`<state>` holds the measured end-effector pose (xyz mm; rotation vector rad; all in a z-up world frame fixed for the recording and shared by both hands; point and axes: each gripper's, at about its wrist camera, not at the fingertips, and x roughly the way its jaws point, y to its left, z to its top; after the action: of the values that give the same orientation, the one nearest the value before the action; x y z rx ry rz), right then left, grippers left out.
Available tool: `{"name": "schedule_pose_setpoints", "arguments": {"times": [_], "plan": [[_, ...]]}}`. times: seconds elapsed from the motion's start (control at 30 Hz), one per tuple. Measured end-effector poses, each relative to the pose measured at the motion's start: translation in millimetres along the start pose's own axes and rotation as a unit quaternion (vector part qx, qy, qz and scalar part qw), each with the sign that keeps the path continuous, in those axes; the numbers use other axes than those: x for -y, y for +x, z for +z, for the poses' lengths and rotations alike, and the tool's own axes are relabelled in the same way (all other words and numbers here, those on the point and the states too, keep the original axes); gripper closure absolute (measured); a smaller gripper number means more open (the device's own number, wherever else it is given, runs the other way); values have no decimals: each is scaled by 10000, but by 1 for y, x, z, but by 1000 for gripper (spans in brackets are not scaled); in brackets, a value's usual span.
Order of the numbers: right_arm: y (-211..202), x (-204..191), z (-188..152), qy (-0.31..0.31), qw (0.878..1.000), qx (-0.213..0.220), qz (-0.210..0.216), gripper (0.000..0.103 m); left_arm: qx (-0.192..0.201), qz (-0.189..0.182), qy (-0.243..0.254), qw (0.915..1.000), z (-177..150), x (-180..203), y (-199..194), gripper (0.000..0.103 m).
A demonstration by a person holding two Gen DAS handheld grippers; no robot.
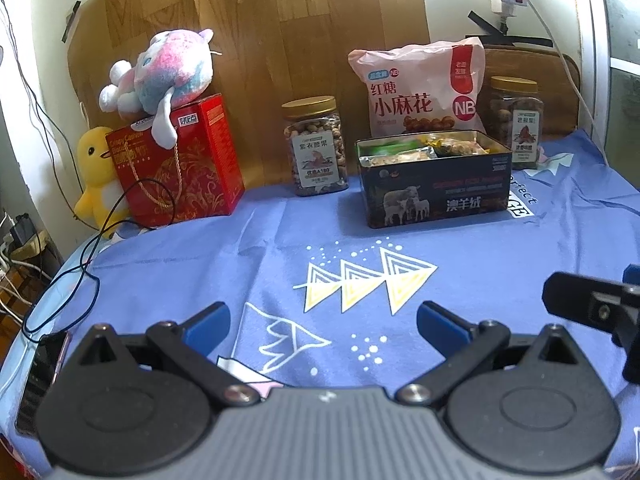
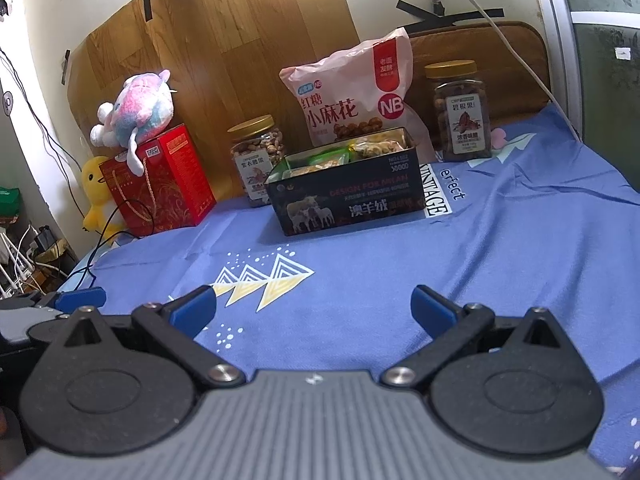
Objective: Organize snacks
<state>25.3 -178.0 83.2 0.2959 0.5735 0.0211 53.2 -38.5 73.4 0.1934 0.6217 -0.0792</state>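
A dark open tin [image 1: 436, 194] [image 2: 348, 202] filled with wrapped snacks stands at the back of the blue cloth. Behind it leans a pink snack bag [image 1: 420, 88] [image 2: 352, 92]. A nut jar with a gold lid [image 1: 316, 146] [image 2: 258, 158] stands left of the tin, and a second jar [image 1: 516, 120] [image 2: 460, 110] stands to its right. My left gripper [image 1: 322, 320] is open and empty, low over the cloth near the front. My right gripper [image 2: 314, 306] is open and empty beside it.
A red gift box [image 1: 180, 164] [image 2: 160, 180] with a pink plush toy [image 1: 168, 72] on it and a yellow duck plush [image 1: 96, 176] stand at the back left. A black cable [image 1: 80, 280] lies on the cloth's left edge. A wooden board [image 1: 260, 40] leans on the wall.
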Motion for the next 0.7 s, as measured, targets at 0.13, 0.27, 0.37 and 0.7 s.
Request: {"name": "schedule_pose_setpoints", "arguments": {"times": [0.13,0.27,0.37,0.7], "plan": [[0,0,0,-30,10000,-15,8,0,24,6,31,10000,0,0,-2,0],[-3,-7,1,-312,9995,-61,-61,0,-2,54,35,10000,-1,-4,0,0],[-6,-18,-1,-763,9969,15,-186,0,-64,159,-24,9998,-3,-12,3,0],[3,-36,-10,-1331,9908,-120,-207,0,-207,508,-310,9980,-10,-44,7,0]]}}
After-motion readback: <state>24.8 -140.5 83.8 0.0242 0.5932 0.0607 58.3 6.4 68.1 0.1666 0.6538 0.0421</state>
